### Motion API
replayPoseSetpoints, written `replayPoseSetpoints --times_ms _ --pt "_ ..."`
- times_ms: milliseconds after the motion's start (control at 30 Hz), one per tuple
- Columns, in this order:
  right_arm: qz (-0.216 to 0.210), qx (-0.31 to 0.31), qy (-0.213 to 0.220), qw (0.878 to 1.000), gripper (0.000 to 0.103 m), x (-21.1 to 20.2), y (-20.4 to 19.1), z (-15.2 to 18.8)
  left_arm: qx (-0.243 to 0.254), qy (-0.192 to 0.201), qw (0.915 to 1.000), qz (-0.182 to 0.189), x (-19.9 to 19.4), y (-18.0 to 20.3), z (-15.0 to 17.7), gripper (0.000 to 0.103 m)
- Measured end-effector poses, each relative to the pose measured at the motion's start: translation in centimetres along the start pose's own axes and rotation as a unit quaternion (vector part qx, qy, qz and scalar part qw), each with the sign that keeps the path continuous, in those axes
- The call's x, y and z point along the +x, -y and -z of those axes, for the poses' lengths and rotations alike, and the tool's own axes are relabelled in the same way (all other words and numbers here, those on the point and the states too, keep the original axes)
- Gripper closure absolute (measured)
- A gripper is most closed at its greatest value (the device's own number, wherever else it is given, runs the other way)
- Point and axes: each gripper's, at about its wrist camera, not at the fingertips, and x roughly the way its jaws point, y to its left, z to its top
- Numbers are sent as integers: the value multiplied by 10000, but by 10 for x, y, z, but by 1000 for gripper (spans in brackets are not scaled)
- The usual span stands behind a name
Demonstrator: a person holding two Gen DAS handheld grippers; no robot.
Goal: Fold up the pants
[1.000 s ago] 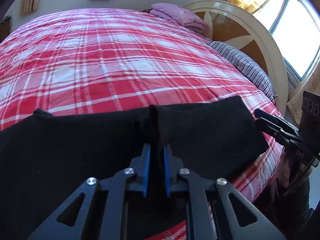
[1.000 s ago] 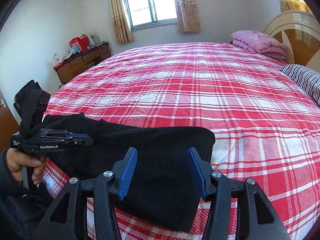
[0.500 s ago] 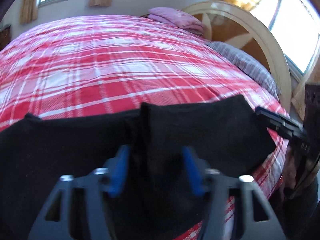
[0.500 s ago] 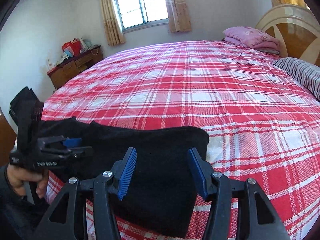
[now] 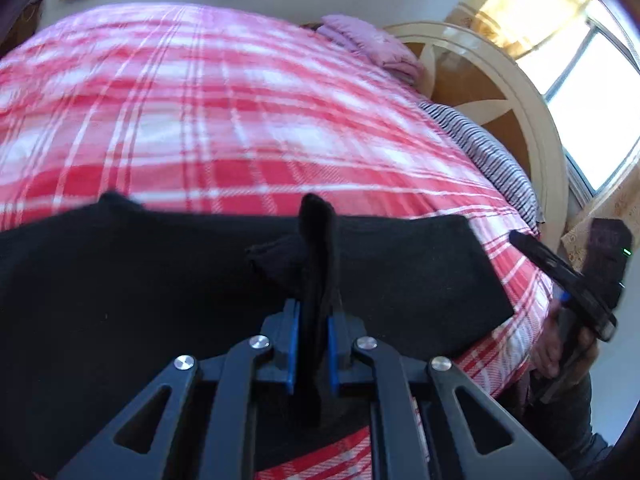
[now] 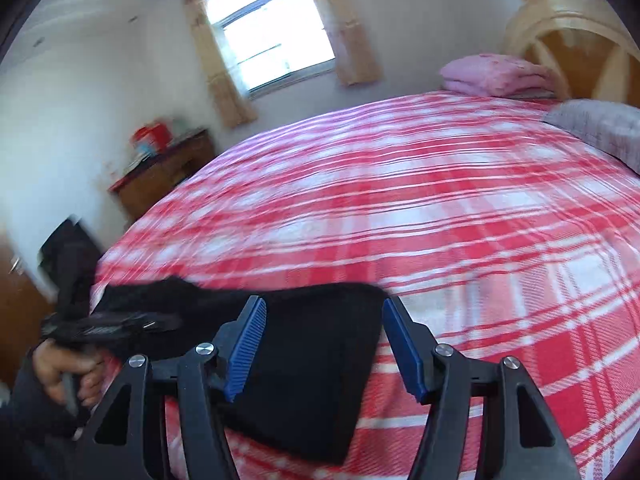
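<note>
Black pants lie along the near edge of a bed with a red and white plaid cover. My left gripper is shut on a pinched ridge of the pants' fabric, which stands up between its blue pads. My right gripper is open and empty, just above the right end of the pants. The right gripper also shows in the left wrist view past the pants' right end. The left gripper shows blurred in the right wrist view.
A cream and wood headboard stands at the right. A folded pink blanket and a striped pillow lie by it. A wooden dresser with red items stands by the far wall under a curtained window.
My left gripper opened half a second ago and has shut again on a fold of the pants. Both views have tilted and shifted. My right gripper stays open.
</note>
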Motion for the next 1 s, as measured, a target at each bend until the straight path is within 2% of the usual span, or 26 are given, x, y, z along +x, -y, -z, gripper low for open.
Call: replayPoseSetpoints --times_ms 67,100,133,200,333,400,467,533,633,733,833,1000 --pt "-369 -392 -414 9977 39 6 -17 4 -52 -65 10000 -26 7 -5 4 91" --pt "-584 -626 -822 9929 39 14 -26 9 -74 -76 9999 -29 9 -8 5 90" --pt "-589 -802 -1262 9870 39 26 -32 17 -120 -70 9999 7 10 -10 6 90" --pt "-198 -967 -1729 9800 39 46 -33 31 -125 -54 9999 27 8 -10 5 88" --pt "-53 -1146 -1714 9785 39 50 -39 34 -41 32 10000 -33 5 -9 7 84" --pt "-22 -1213 -1576 9800 39 41 -48 25 92 136 9997 -190 1 -6 8 76" --pt "27 -1299 -1323 9827 39 35 -55 17 326 251 9973 -605 -2 -1 9 55" --pt "199 -1334 -1128 9844 39 38 -60 11 571 364 9939 -865 -4 4 11 46" --pt "466 -1022 -1126 9873 39 64 -49 1 703 345 9906 -1117 0 0 13 45" --pt "654 -461 -1548 9847 38 97 -19 7 742 345 9904 -1115 4 -3 13 43" --pt "600 -497 -1381 9873 38 87 -19 7 827 341 9891 -1170 4 -3 13 41" --pt "901 -691 -1250 9856 38 50 -35 13 821 355 9893 -1152 3 -2 14 41"
